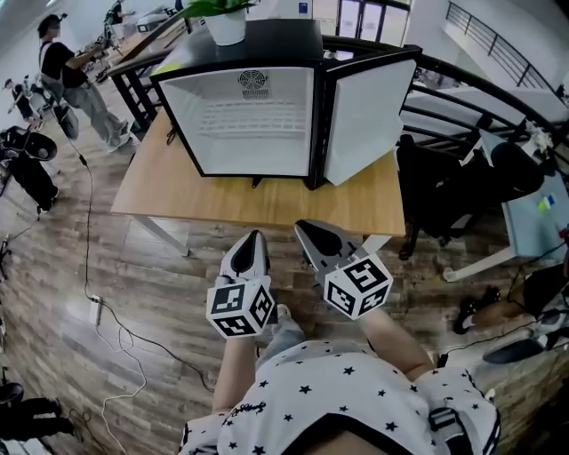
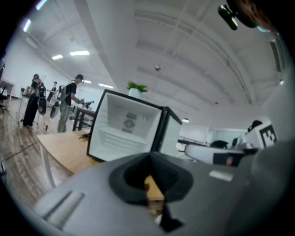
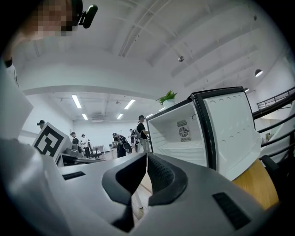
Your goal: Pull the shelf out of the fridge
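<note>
A small black fridge [image 1: 253,115] stands on a wooden table [image 1: 267,203] with its door [image 1: 369,111] swung open to the right. Its white wire shelf [image 1: 253,120] sits inside, about halfway up. Both grippers hang over the floor, short of the table's near edge, and point at the fridge. My left gripper [image 1: 255,235] is shut with nothing in it. My right gripper [image 1: 302,227], just beside it, also looks shut and empty. The left gripper view shows the fridge [image 2: 126,129] beyond the shut jaws [image 2: 150,156]. In the right gripper view the shelf [image 3: 189,150] lies past the jaws [image 3: 146,156].
A potted plant [image 1: 225,22] stands on top of the fridge. A person [image 1: 67,75] works at a bench far left. Cables [image 1: 98,307] trail over the wooden floor on the left. A dark chair [image 1: 436,191] and a black railing [image 1: 498,89] stand on the right.
</note>
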Action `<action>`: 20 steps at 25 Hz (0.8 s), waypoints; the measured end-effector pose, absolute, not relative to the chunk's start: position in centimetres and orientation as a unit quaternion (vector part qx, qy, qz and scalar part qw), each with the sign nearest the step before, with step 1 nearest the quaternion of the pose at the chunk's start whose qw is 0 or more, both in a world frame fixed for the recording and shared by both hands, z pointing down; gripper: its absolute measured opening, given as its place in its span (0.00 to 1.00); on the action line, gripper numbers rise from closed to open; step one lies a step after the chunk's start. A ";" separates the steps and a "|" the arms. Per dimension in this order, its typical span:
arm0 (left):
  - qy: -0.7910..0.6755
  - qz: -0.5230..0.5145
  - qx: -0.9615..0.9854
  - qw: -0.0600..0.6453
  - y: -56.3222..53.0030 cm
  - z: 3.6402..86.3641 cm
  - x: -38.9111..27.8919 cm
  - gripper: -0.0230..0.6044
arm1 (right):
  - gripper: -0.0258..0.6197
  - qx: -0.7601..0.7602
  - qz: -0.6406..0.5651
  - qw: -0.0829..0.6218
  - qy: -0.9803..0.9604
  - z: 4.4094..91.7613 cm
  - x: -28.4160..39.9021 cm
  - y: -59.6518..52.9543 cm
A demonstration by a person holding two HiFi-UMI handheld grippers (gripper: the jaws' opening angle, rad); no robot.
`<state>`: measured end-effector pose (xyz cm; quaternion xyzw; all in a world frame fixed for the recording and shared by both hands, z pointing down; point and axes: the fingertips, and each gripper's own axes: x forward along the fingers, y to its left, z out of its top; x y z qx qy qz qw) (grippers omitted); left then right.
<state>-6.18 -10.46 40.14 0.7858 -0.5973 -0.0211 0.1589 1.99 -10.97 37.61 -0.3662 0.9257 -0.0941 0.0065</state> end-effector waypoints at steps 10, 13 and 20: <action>-0.580 -0.021 0.797 0.166 -17.8 40.3 -9.9 0.05 | 0.08 -0.393 -0.086 0.006 0.915 37.4 -1.2 -18.1; -0.572 -0.019 0.803 0.167 -19.8 40.4 -10.7 0.05 | 0.08 -0.408 -0.088 0.011 0.909 37.4 -1.8 -20.2; -0.554 -0.022 0.814 0.173 -24.2 40.8 -12.4 0.05 | 0.08 -0.434 -0.088 0.019 0.896 37.6 -3.2 -24.1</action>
